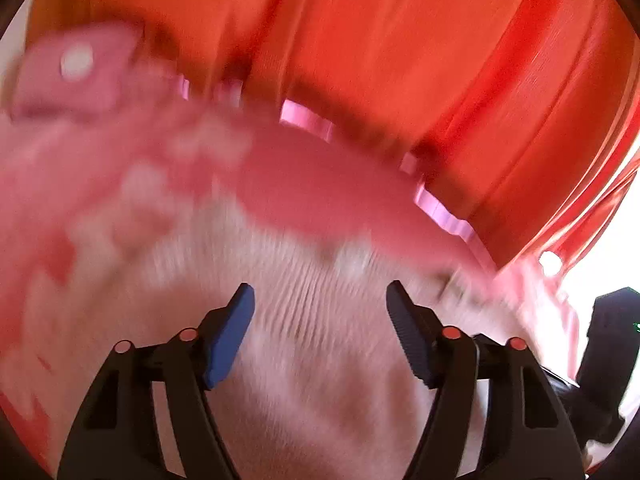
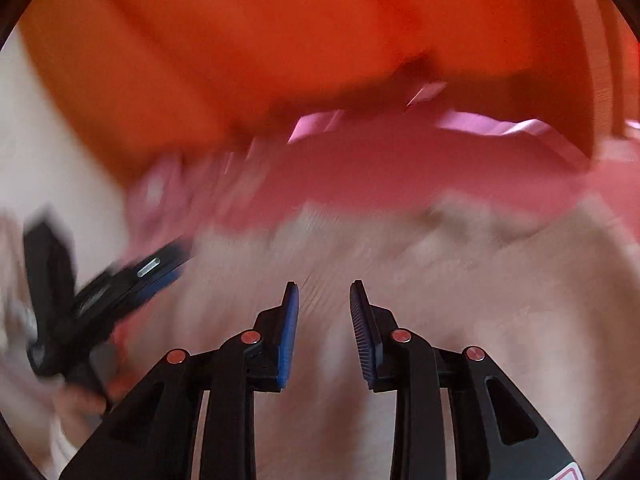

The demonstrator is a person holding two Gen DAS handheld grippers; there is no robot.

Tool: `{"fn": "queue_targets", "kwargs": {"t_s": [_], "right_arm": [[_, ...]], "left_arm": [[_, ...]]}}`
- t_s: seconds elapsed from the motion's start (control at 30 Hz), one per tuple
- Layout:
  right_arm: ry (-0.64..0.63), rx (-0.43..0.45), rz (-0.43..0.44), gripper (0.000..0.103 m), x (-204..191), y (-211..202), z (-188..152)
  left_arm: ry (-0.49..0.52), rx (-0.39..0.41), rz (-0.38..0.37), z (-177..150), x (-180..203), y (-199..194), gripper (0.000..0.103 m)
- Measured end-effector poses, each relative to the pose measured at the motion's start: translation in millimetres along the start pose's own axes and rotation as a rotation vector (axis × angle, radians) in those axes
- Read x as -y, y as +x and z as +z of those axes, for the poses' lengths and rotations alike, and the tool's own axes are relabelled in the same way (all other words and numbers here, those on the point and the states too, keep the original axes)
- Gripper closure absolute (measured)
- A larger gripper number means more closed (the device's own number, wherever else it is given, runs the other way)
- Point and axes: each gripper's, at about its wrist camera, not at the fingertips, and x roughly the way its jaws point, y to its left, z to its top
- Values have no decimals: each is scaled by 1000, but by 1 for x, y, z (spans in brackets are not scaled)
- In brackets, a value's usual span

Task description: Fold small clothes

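Both views are blurred by motion. A pale ribbed garment (image 1: 304, 320) lies spread on a pink patterned bed sheet (image 1: 328, 184). My left gripper (image 1: 320, 300) is open just above the garment, holding nothing. In the right wrist view the same pale garment (image 2: 460, 288) lies on the pink sheet (image 2: 400, 176). My right gripper (image 2: 324, 292) is open with a narrower gap, above the cloth and empty. The left gripper (image 2: 120, 280) shows at the left of the right wrist view, blurred.
An orange-red curtain (image 1: 400, 40) hangs behind the bed and shows in the right wrist view (image 2: 280, 40). Pink bed-edge pieces (image 1: 308, 118) line the far edge. A pink pillow (image 1: 76, 72) lies far left. A dark object (image 1: 608, 344) stands at the right edge.
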Motion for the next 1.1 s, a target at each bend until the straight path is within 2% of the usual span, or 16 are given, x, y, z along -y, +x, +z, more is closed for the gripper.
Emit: {"fn": "queue_targets", "kwargs": {"t_s": [0.07, 0.13, 0.23, 0.33, 0.4, 0.43, 0.5, 0.6, 0.63, 0.67, 0.73, 0.77, 0.8, 0.87, 1.03, 1.1], "right_arm": [[-6, -9, -117, 88, 12, 4, 1], [103, 28, -215, 88, 49, -9, 7], [424, 106, -470, 86, 140, -53, -1], [697, 217, -292, 85, 194, -86, -16], [696, 227, -282, 78, 197, -90, -13], [668, 219, -299, 76, 194, -87, -8], [593, 182, -316, 54, 183, -71, 5], [512, 123, -367, 45, 167, -53, 6], [466, 100, -415, 44, 161, -47, 7], [435, 89, -444, 44, 159, -45, 9], [371, 70, -501, 49, 150, -42, 12], [358, 70, -506, 69, 147, -44, 10], [357, 72, -481, 97, 147, -45, 10], [396, 117, -429, 97, 149, -54, 9], [441, 262, -419, 99, 155, -84, 13], [457, 250, -417, 99, 163, -79, 14]], "left_arm": [[-2, -31, 47, -6, -9, 11, 52], [2, -19, 43, -2, -13, 8, 54], [-45, -8, 12, 2, -23, 5, 54], [-96, 54, -8, 6, -27, -7, 49], [-110, 122, 1, 9, -29, -14, 33], [-115, 147, 20, 11, -33, -18, 30], [-147, 171, 70, 18, -47, -20, 25], [-270, 122, 102, 26, -81, -8, 29], [-310, 100, 89, 26, -91, -3, 35], [-330, 86, 78, 26, -96, 1, 48], [-316, 76, 71, 28, -100, 4, 74], [-296, 57, 45, 30, -98, 8, 88], [-287, 55, 34, 29, -96, 8, 92], [-258, 70, 42, 28, -89, 5, 94], [-181, 123, 71, 32, -75, -10, 99], [-170, 104, 93, 31, -76, -6, 101]]}}
